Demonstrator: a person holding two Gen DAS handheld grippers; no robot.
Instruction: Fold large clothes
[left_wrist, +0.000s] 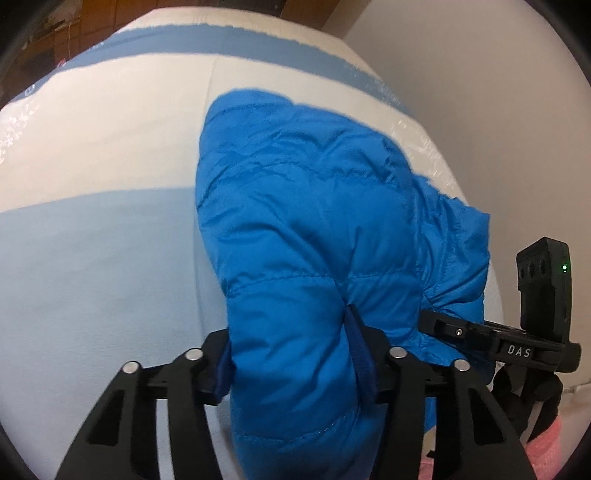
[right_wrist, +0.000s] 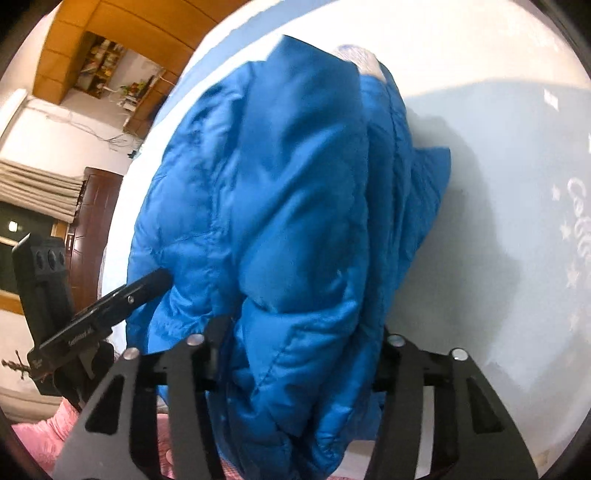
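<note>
**Risk of slip and lopsided fold: blue puffer jacket held at two points**

Blue puffer jacket (left_wrist: 314, 229) bunched and draped over a bed with a white and pale-blue cover (left_wrist: 92, 258); near edge raised, far part resting on the cover. Slick, padded shell, thick in the fold.

Left hand-held gripper (left_wrist: 295, 354) closed on a thick wad of the near edge, dark trim strip (left_wrist: 360, 354) pinched at one finger. Right hand-held gripper (right_wrist: 295, 354) closed likewise on a stacked fold of the same jacket. Neither set of jaws fully narrow; padding fills the gap.

Likely faults:
- Slip from either grip. Cause: smooth fabric, springy filling, grip on bulk rather than on a seam.
- Only outer layers caught. Cause: several layers stacked between the jaws; inner layers may drop on lifting.
- Skewed fold. Cause: uneven pull between the two grippers.
- Sleeve or loose flap (right_wrist: 432, 177) trailing outside the fold. Cause: free part lying beside the main body.
- Drag on the bed cover. Cause: low carry height.
</note>
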